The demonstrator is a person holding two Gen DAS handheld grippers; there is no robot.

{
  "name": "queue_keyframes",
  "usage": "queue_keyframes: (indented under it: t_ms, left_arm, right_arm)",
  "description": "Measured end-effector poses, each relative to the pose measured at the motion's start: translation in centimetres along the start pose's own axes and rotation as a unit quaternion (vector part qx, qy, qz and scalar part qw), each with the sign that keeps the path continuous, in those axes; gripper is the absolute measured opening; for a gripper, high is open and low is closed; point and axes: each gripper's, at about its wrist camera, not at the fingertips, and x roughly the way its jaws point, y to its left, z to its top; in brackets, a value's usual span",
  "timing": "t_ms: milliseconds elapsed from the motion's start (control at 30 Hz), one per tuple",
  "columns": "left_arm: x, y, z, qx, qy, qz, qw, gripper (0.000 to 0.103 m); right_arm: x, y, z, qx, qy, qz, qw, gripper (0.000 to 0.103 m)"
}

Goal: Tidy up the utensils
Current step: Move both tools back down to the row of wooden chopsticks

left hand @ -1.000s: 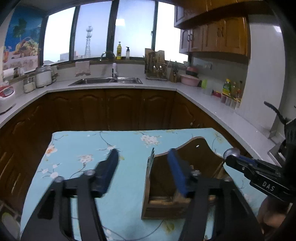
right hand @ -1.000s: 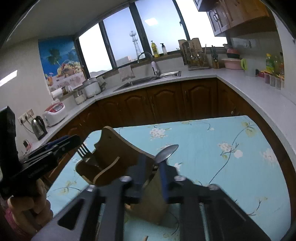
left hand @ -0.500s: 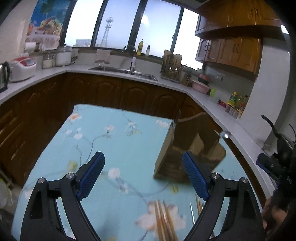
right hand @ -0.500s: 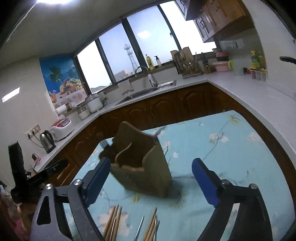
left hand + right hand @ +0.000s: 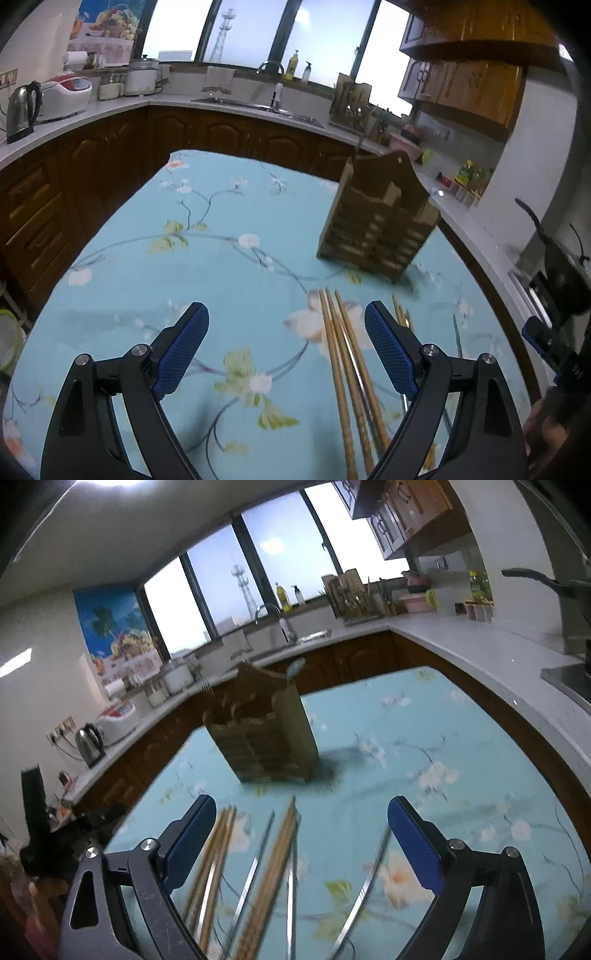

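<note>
While apart above chopsticks (image 5: 343, 354), both tongs (image 5: 286, 341) (image 5: 301, 836) wide, empty.

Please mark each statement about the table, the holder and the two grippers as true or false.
1. Chopsticks lie flat on the tablecloth. True.
2. The wooden holder lies on its side. False: it stands upright.
3. A spoon sticks out of the holder. True.
4. The left gripper holds a chopstick. False: its jaws are open and empty.
5. The right gripper is shut. False: its jaws stand wide open, above the utensils.
</note>
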Motion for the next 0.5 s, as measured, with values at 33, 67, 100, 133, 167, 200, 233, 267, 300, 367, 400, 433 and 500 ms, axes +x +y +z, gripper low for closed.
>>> queue_keyframes:
  t_ms: [33, 67, 100, 133, 167, 200, 233, 267, 300, 367, 400, 433, 500]
  left_arm:
    - [0.0, -0.1, -0.2, 0.003, 0.003, 0.002, 1.0000, 0.088]
    - [0.1, 0.0, -0.4, 0.005, 0.006, 0.003, 1.0000, 0.088]
    - [0.2, -0.2, -0.8, 0.009, 0.012, 0.004, 0.9999, 0.088]
    - [0.3, -0.3, -1.0, 0.011, 0.016, 0.004, 0.9998, 0.088]
    - [0.4, -0.2, -1.2, 0.013, 0.019, 0.005, 0.9997, 0.088]
    - [0.5, -0.4, -1.4, 0.015, 0.022, 0.007, 0.9996, 0.088]
    - [0.6, -0.5, -1.5, 0.017, 0.026, 0.006, 0.9995, 0.088]
    - [0.8, -0.5, -1.5, 0.018, 0.029, 0.005, 0.9994, 0.088]
    - [1.0, -0.5, -1.6, 0.019, 0.033, 0.006, 0.9993, 0.088]
    - [1.3, -0.6, -1.6, 0.021, 0.039, 0.008, 0.9990, 0.088]
    - [1.5, -0.7, -1.6, 0.023, 0.043, 0.011, 0.9987, 0.088]
    - [1.8, -0.8, -1.6, 0.027, 0.048, 0.015, 0.9984, 0.088]
    - [2.4, -0.8, -1.6, 0.032, 0.056, 0.031, 0.9975, 0.088]
  right_arm:
    - [-0.2, 0.0, -0.6, -0.004, 0.004, -0.006, 1.000, 0.095]
    - [-0.1, 0.0, -0.9, -0.007, 0.009, -0.011, 1.000, 0.095]
    - [-0.1, -0.1, -1.2, -0.009, 0.012, -0.015, 1.000, 0.095]
    - [-0.1, -0.2, -1.4, -0.010, 0.015, -0.019, 1.000, 0.095]
    - [-0.1, -0.3, -1.6, -0.009, 0.018, -0.022, 1.000, 0.095]
    - [0.0, -0.5, -1.7, -0.007, 0.021, -0.025, 0.999, 0.095]
    - [0.0, -0.6, -1.9, -0.006, 0.023, -0.028, 0.999, 0.095]
    - [-0.1, -0.6, -2.2, -0.005, 0.024, -0.031, 0.999, 0.095]
    - [0.1, -0.8, -2.2, -0.003, 0.027, -0.034, 0.999, 0.095]
    - [0.1, -1.0, -2.3, 0.000, 0.029, -0.036, 0.999, 0.095]
    - [0.2, -1.1, -2.2, -0.001, 0.032, -0.037, 0.999, 0.095]
    - [0.3, -1.2, -2.3, -0.002, 0.034, -0.039, 0.999, 0.095]
    - [0.5, -1.5, -2.4, -0.001, 0.038, -0.043, 0.998, 0.095]
